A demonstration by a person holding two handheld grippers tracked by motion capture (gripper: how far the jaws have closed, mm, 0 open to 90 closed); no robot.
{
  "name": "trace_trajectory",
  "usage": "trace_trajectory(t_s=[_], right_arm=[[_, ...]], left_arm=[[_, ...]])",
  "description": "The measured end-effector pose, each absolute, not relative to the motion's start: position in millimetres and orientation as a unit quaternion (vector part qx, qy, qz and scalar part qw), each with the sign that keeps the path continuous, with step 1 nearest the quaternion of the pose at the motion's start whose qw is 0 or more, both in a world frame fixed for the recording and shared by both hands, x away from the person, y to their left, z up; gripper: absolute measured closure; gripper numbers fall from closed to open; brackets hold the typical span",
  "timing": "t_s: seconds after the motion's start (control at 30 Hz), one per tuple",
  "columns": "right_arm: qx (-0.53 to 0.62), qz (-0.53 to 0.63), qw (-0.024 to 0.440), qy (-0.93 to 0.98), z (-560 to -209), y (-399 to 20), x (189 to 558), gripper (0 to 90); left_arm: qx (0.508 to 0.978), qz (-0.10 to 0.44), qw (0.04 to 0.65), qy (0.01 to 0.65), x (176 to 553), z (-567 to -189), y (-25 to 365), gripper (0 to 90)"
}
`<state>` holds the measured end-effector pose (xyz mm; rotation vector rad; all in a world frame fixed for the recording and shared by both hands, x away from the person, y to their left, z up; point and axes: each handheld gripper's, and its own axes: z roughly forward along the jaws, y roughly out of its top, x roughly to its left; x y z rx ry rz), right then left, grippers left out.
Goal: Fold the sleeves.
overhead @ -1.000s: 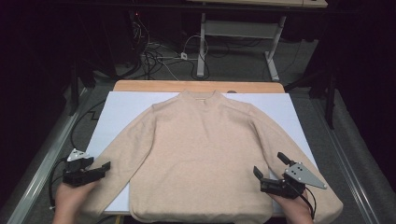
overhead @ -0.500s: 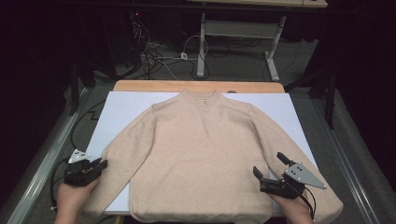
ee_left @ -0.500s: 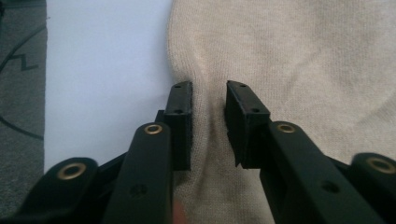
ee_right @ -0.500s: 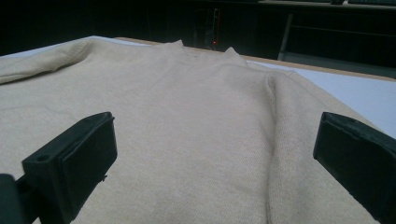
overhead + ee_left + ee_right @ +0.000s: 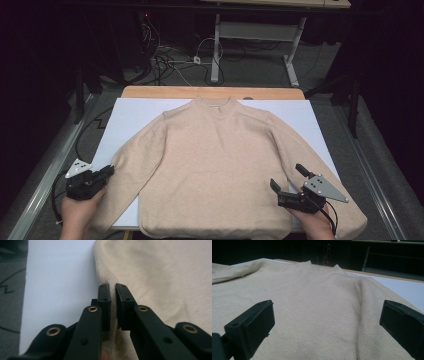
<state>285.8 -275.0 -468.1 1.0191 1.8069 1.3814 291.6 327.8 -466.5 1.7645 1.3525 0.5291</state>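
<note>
A beige sweater [image 5: 215,160] lies flat, front up, on a white sheet [image 5: 130,115], with its sleeves slanting down to both sides. My left gripper [image 5: 107,171] is at the outer edge of the left sleeve [image 5: 162,277]. Its jaws have just been closing, and in the left gripper view [image 5: 112,288] they are shut on a fold of the sleeve's edge. My right gripper [image 5: 286,176] hovers open over the sweater's lower right, where the body meets the right sleeve. In the right gripper view [image 5: 327,317] the knit [image 5: 312,290] stretches out between the wide jaws.
The sheet covers a wooden table whose far edge [image 5: 210,92] shows behind the collar. Grey carpet and metal rails [image 5: 40,190] run along both sides. Cables [image 5: 170,60] and a white desk frame [image 5: 260,35] stand on the floor beyond.
The left gripper's jaws went from wide open to shut at the left sleeve's edge, with the hand shifting slightly. The right gripper and the sweater have not moved.
</note>
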Motion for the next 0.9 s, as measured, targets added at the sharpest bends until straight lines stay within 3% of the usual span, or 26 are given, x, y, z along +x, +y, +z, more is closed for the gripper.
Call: trace_trajectory(t_s=[0.33,0.9], right_arm=[[0.387,0.525,0.32,0.688,-467.0,-274.3,285.5,0.5],[0.382,0.527,0.321,0.688,-464.9,-273.7,281.7,0.5]], left_arm=[[0.695,0.225,0.48,0.485,283.5,-443.7,298.1,80.9],[0.732,0.231,0.492,0.411,303.6,-414.7,227.8,80.9]])
